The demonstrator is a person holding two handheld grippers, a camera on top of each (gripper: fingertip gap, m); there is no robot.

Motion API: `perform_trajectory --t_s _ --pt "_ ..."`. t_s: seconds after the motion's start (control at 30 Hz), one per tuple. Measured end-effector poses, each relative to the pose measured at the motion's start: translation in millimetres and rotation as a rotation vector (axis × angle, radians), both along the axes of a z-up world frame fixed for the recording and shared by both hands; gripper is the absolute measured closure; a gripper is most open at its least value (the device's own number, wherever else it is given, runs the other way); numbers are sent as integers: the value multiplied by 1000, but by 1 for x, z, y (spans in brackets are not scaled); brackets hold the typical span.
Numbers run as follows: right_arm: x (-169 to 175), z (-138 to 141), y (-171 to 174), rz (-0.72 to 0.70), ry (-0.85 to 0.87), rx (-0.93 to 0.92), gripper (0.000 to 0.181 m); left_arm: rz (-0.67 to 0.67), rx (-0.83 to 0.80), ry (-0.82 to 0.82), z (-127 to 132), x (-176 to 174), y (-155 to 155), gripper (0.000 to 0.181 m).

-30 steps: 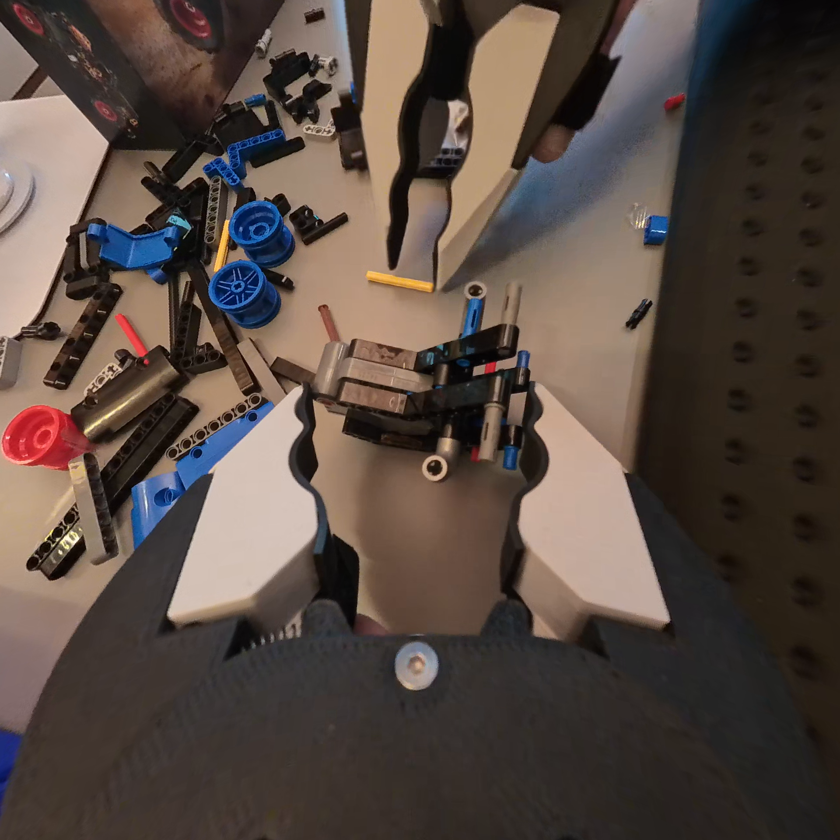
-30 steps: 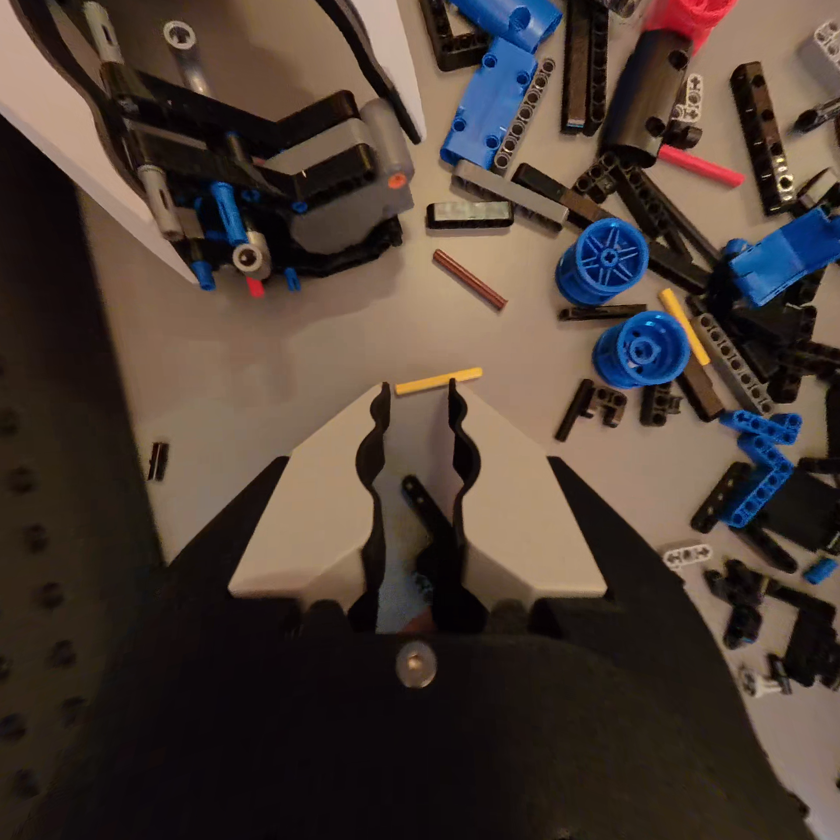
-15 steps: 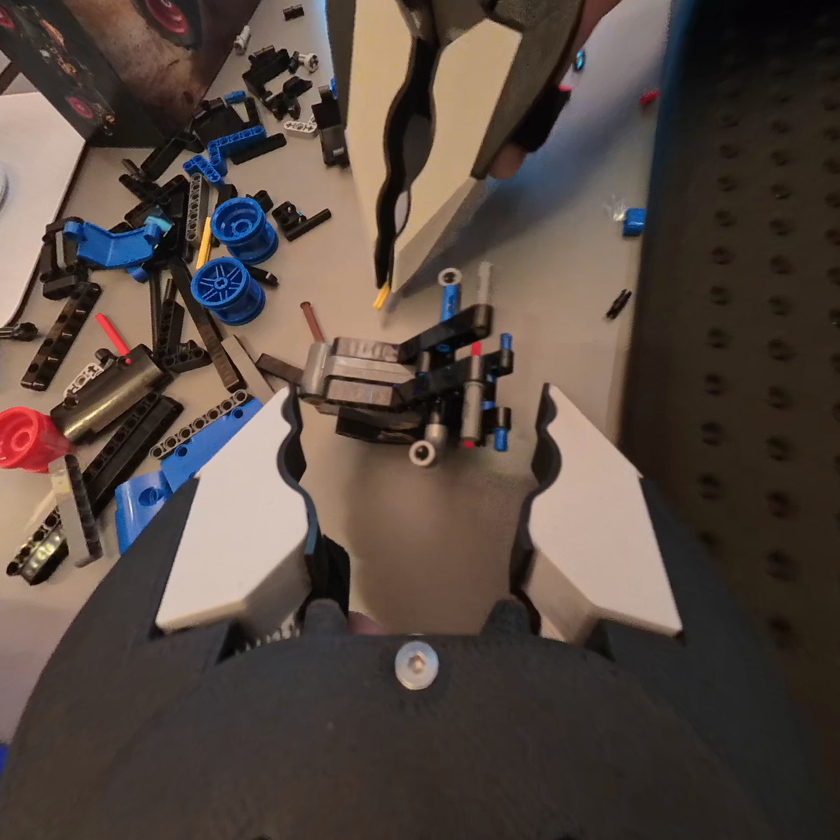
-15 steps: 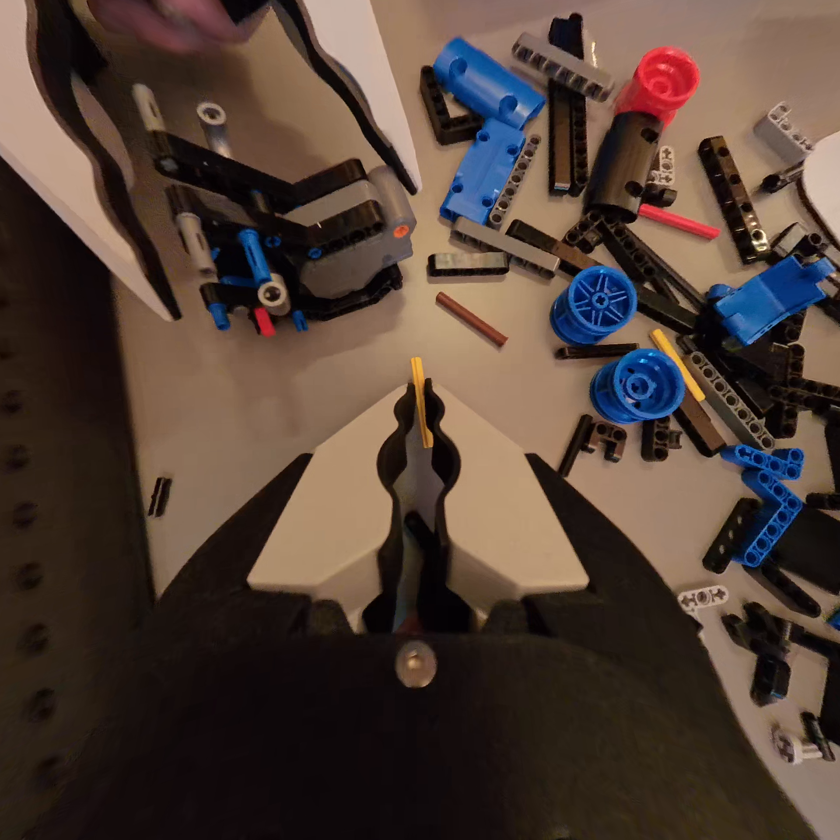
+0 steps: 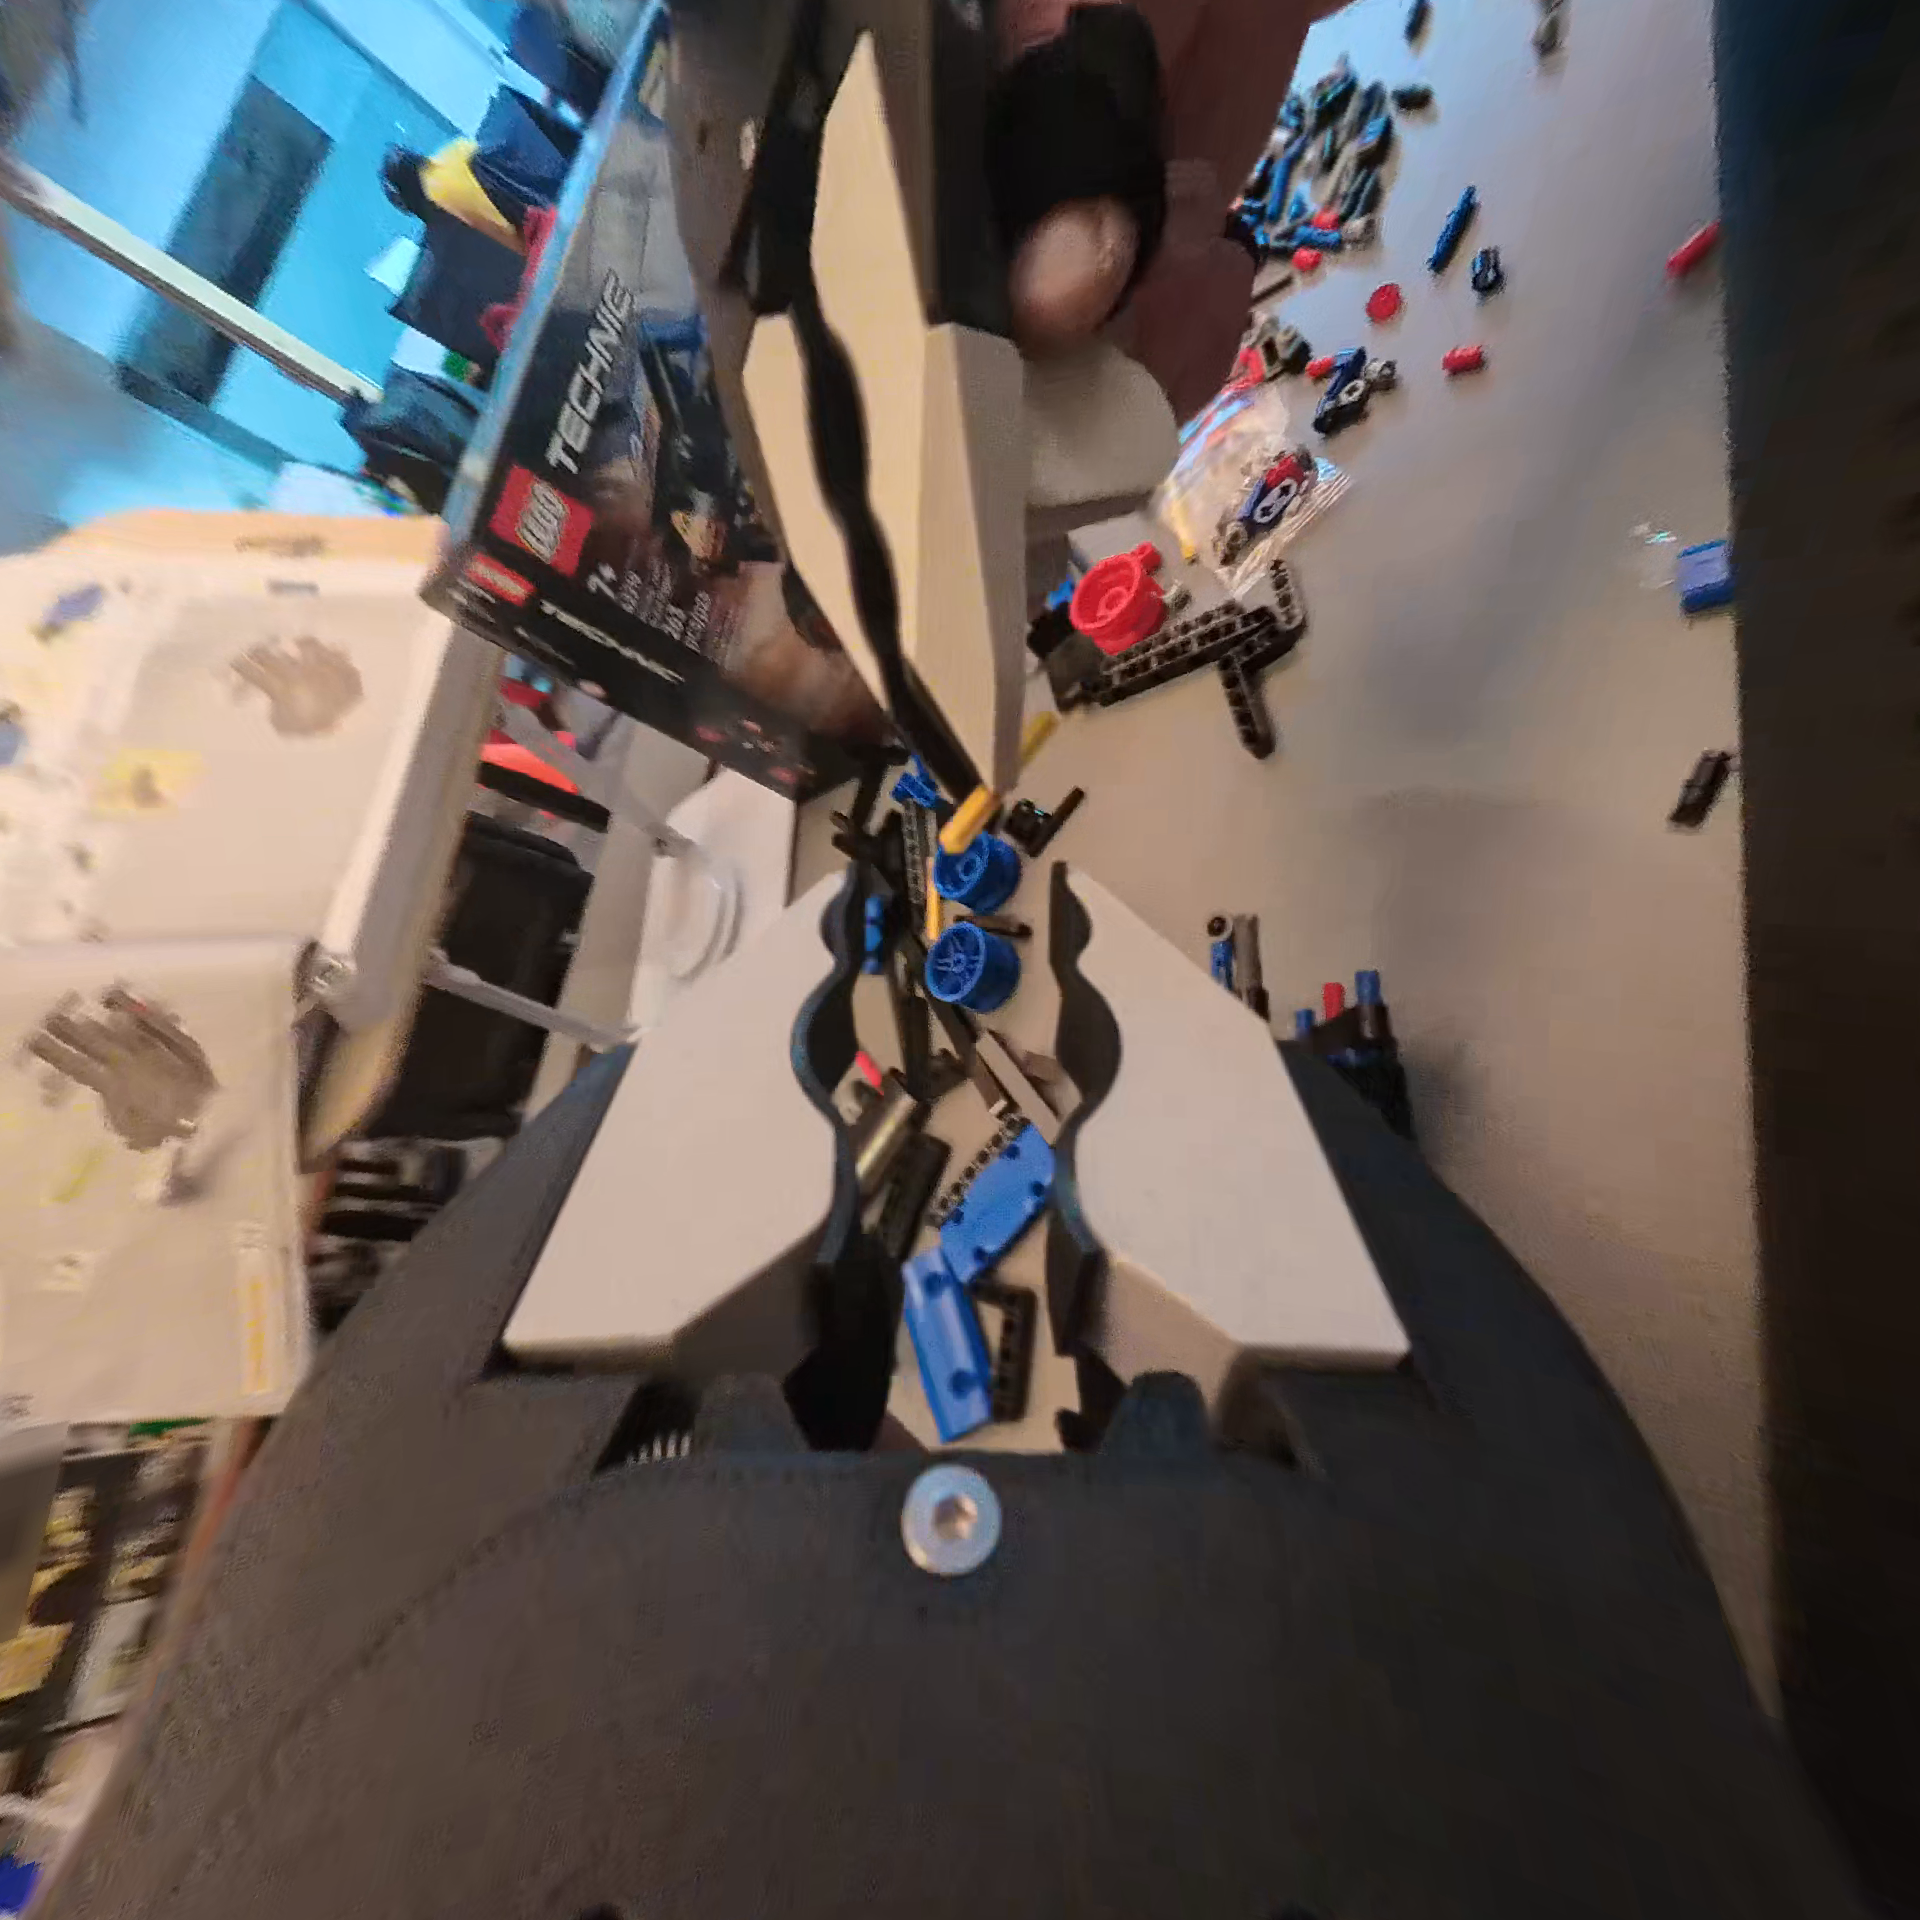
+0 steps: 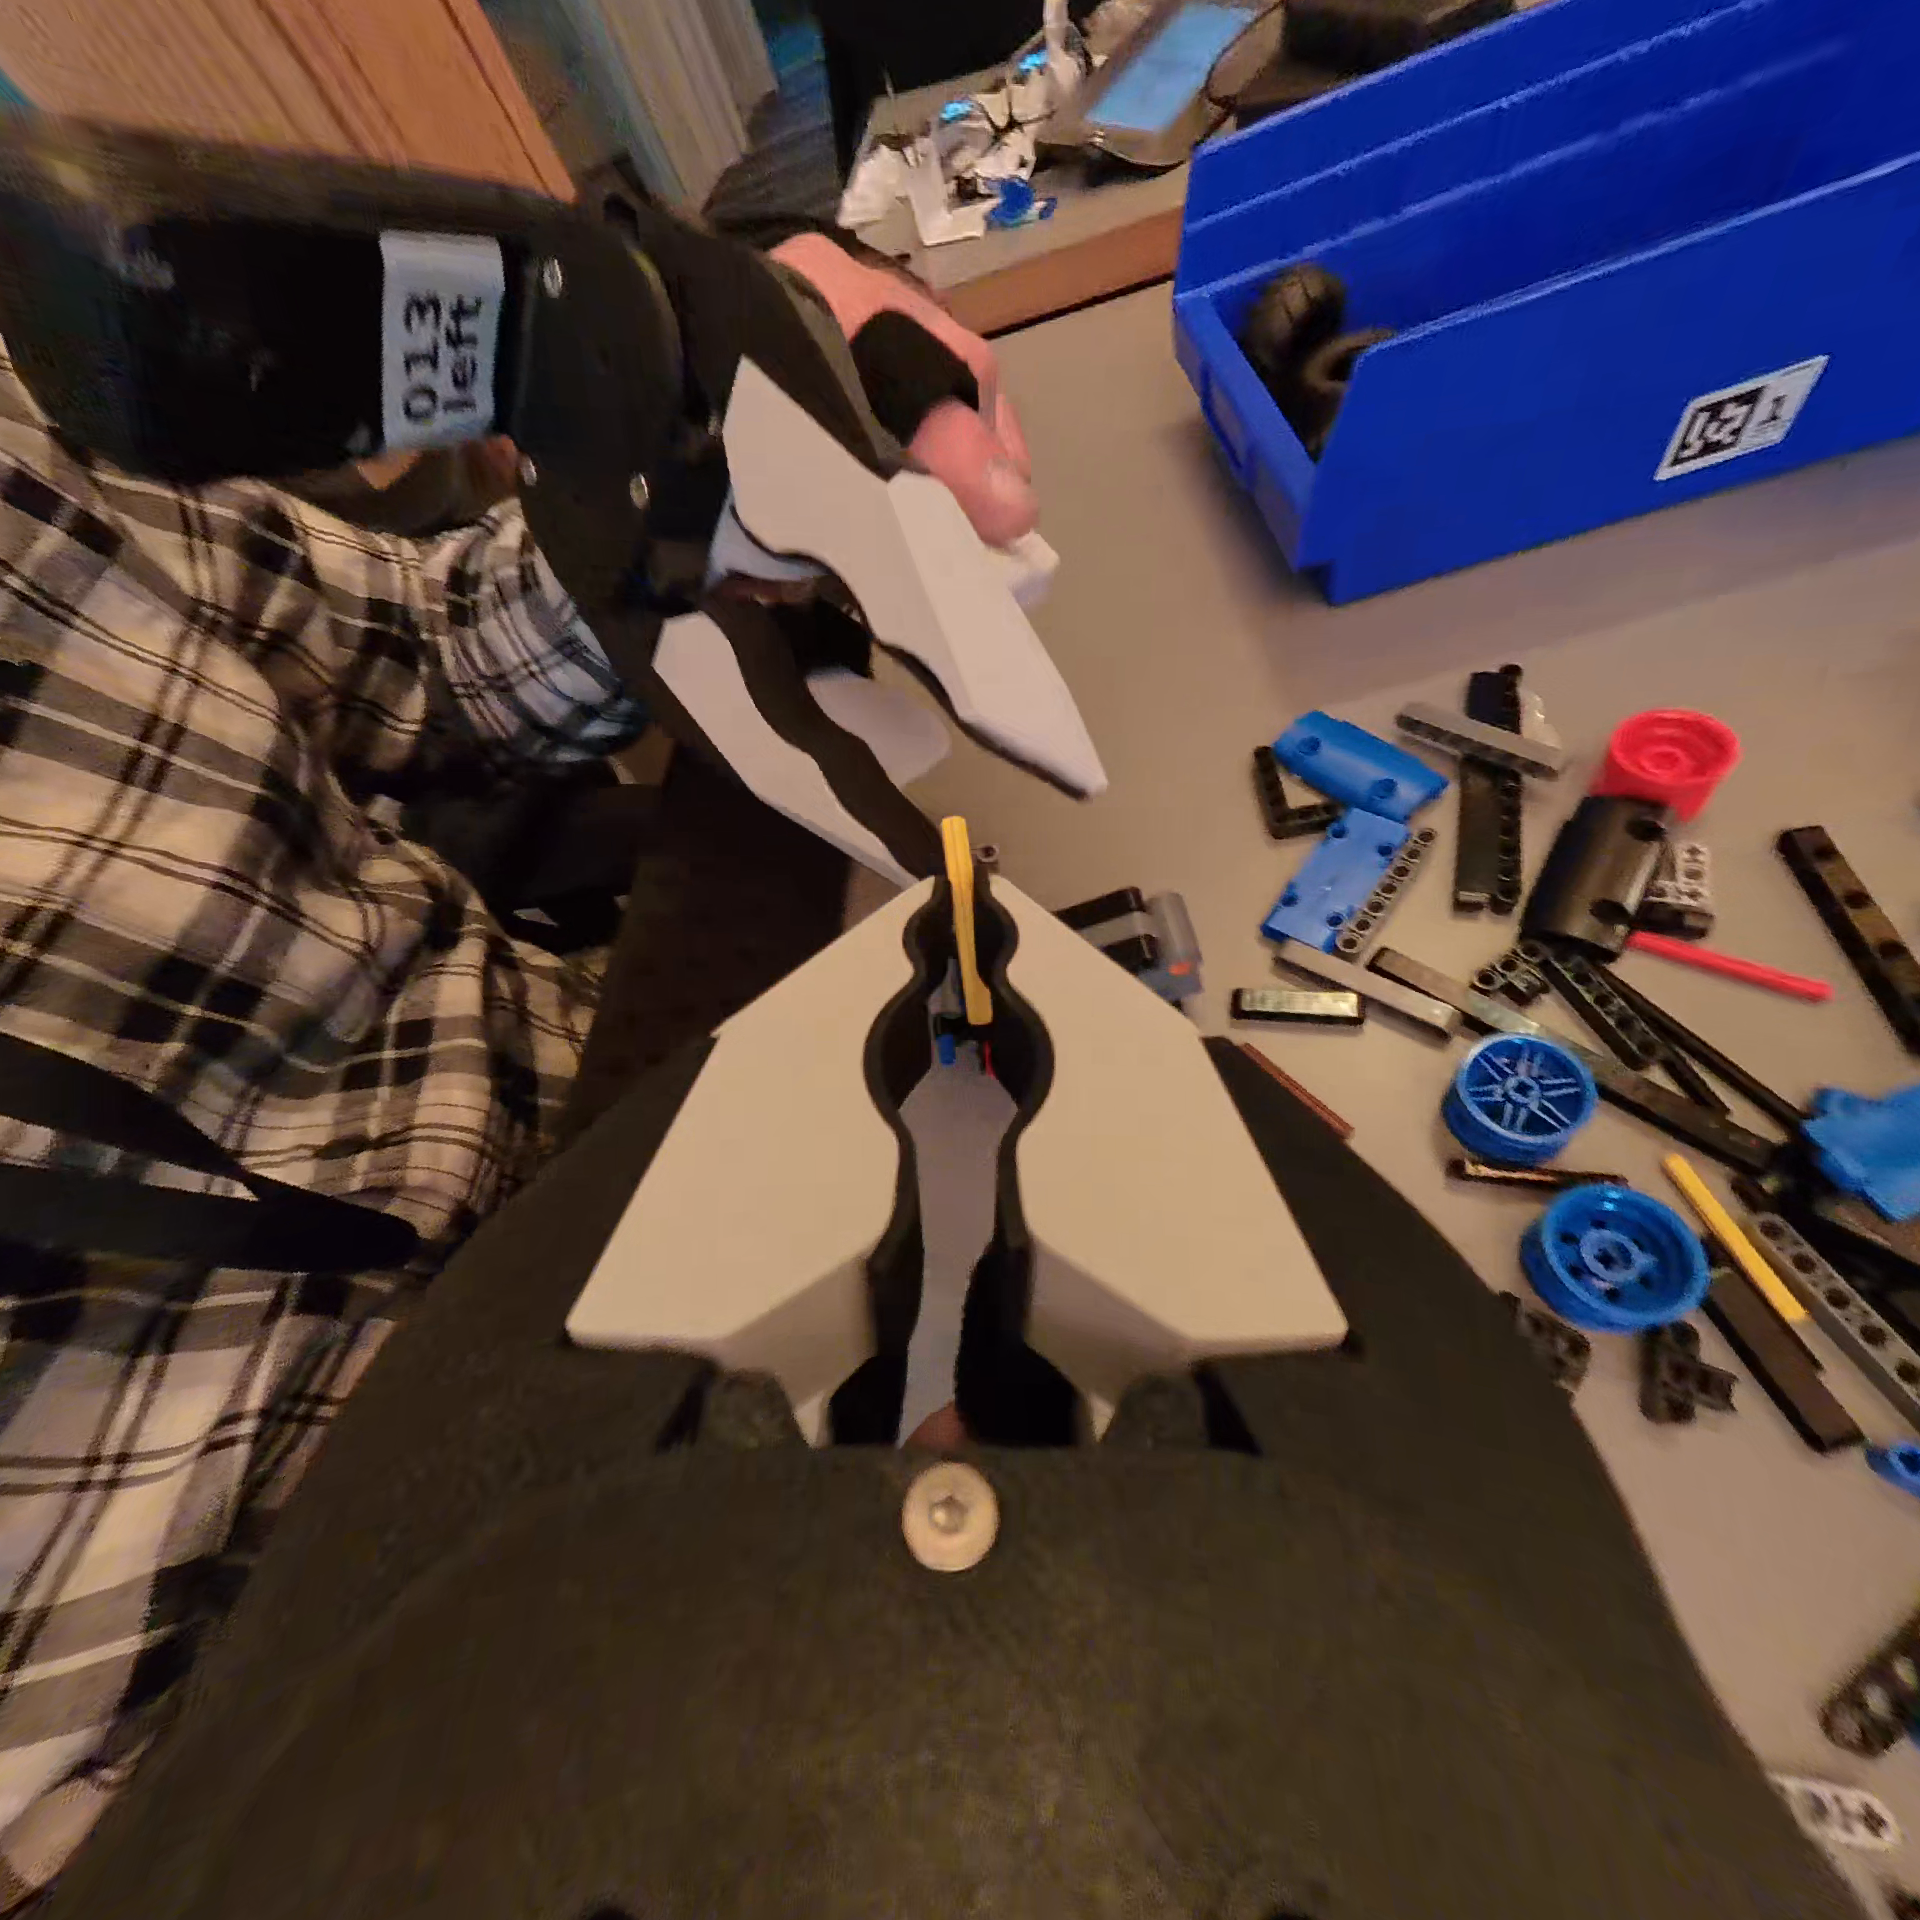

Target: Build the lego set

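Right gripper (image 6: 961, 894) is pinched tight on the yellow axle (image 6: 966, 925), which stands up between its tips, lifted clear of the grey table (image 6: 1195, 644). Left gripper (image 5: 951, 894) hangs with its jaws parted and nothing between them, just above the scattered pieces. The half-built black and grey assembly (image 6: 1148, 935) sits on the table behind the right fingers, mostly hidden. Two blue wheels (image 6: 1522, 1107) lie nearby; the picture's blurry, so finer pieces are hard to call.
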State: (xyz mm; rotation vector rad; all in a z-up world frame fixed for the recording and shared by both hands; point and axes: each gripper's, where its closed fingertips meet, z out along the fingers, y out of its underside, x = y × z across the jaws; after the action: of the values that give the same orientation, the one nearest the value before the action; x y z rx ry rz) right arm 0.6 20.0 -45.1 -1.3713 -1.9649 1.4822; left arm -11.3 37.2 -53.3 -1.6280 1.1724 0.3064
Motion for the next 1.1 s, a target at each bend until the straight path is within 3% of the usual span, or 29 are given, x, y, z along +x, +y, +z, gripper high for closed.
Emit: perform_trajectory --t_s 0.07,0.17,0.27,0.47,0.6,0.8,0.83,1.0,1.1 --pt "-1 2 -3 10 -5 -24 178 -18 48 42 1 6 0 169" --pt "-2 3 -1 1 -10 -49 178 11 126 107 6 5 2 178" --pt "-3 9 1 -5 31 -65 178 28 173 135 10 3 3 180" --pt "0 7 5 5 111 34 164 -19 159 -78 22 10 0 180" --pt "3 25 -1 47 238 -43 176 -53 154 -137 25 13 -2 180" --pt "2 25 -2 52 256 -38 178 -54 111 -207 21 13 1 180" --pt "1 23 -1 48 257 -46 178 -45 74 -227 18 10 2 176" --pt "-11 -8 19 -35 181 -98 178 -32 -280 -420 -12 -9 -9 107" --pt "-20 -36 26 -69 104 -70 178 5 -442 -388 -47 -15 -16 95"
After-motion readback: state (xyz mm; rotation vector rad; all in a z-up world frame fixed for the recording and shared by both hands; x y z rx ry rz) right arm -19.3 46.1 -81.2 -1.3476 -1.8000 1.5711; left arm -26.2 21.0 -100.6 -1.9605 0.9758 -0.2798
